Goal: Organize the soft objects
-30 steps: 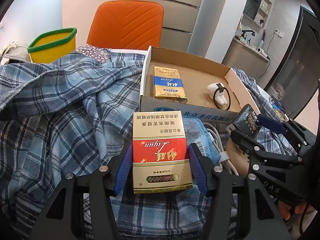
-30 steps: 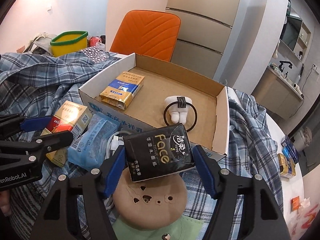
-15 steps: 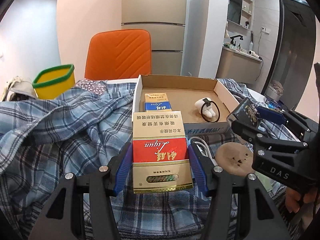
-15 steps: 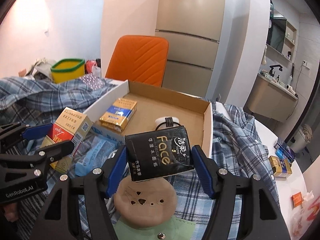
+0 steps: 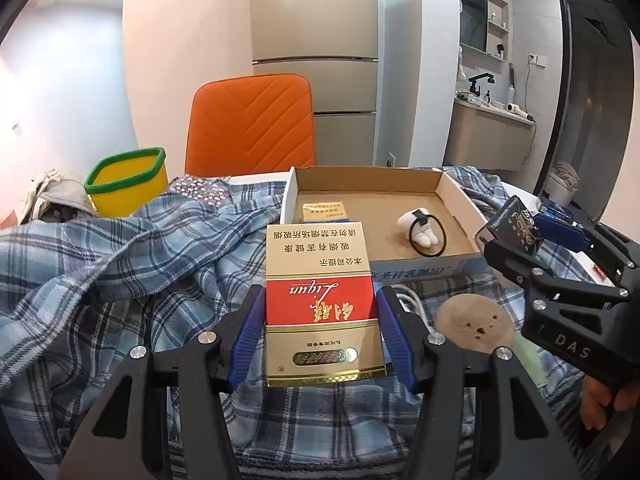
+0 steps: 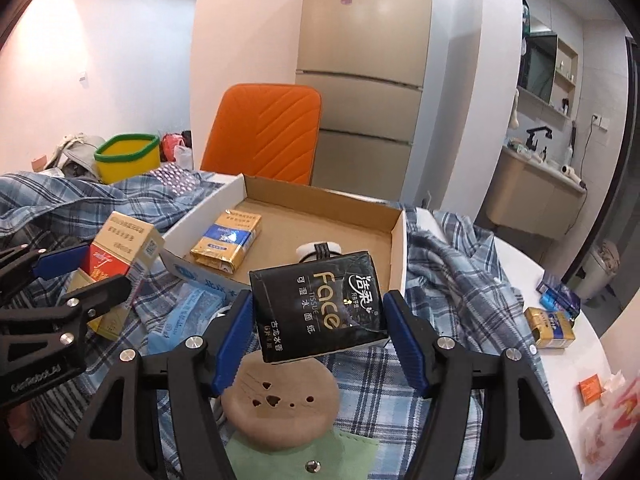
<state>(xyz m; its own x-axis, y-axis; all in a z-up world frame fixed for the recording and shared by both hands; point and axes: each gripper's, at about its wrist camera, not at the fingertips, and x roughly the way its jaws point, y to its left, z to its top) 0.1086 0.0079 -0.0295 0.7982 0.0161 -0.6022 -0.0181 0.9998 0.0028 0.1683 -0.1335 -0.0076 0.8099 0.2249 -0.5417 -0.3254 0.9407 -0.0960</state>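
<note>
My left gripper [image 5: 320, 316] is shut on a red and gold cigarette pack [image 5: 320, 296], held above the plaid cloth [image 5: 100, 264]. The same pack [image 6: 120, 256] shows at the left of the right wrist view. My right gripper [image 6: 320, 316] is shut on a black tissue pack [image 6: 320, 304], which also appears at the right of the left wrist view as the black pack [image 5: 516, 224]. Ahead lies an open cardboard box [image 6: 400, 248] holding a gold and blue pack [image 6: 226, 244] and a white plush with a black hair tie [image 5: 420, 232].
Under the right gripper lie a round tan plush [image 6: 280, 404], a green pouch [image 6: 320, 460] and a blue packet [image 6: 188, 312]. An orange chair [image 5: 250, 120] and a yellow bin [image 5: 128, 184] stand behind. Small boxes [image 6: 554, 320] sit on the white table at right.
Both grippers have risen and tipped up with their packs still held, so the box and the room behind show from a flatter angle.
</note>
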